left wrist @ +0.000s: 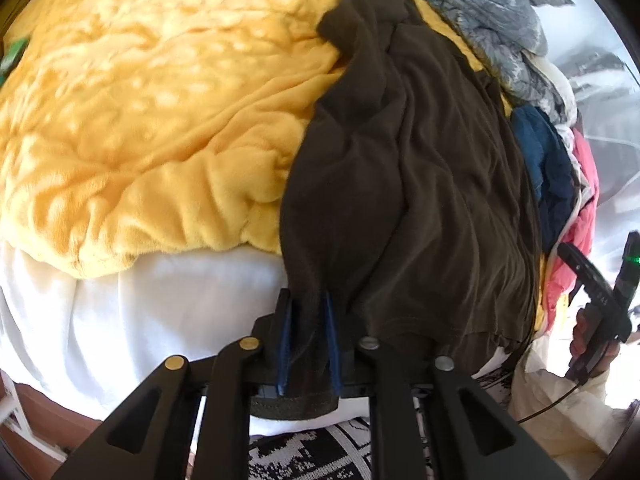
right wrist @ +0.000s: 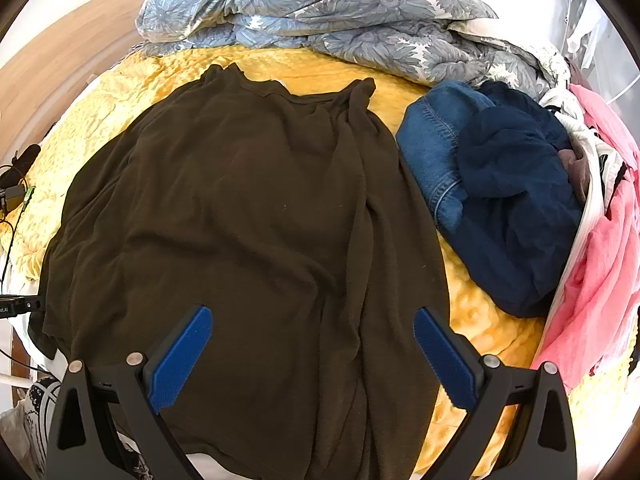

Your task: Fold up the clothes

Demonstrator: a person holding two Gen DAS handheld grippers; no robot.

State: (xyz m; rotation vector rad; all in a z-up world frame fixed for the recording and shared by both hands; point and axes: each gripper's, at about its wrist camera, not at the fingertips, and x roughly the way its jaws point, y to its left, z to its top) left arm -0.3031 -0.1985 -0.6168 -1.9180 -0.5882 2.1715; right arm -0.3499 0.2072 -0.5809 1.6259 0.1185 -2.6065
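Left wrist view shows our left gripper (left wrist: 308, 312) pinching the brown shirt (left wrist: 408, 168) hem, while our right gripper (right wrist: 312, 344) hangs spread over it, so we reckon grabbing the hem's other corner comes next.

The bed (right wrist: 472, 320) wears a yellow plush blanket (left wrist: 160, 120). A dark brown garment (right wrist: 248, 220) lies spread on it; right of the garment sits a clothes pile (right wrist: 520, 200), behind it a bunched floral duvet (right wrist: 340, 12).
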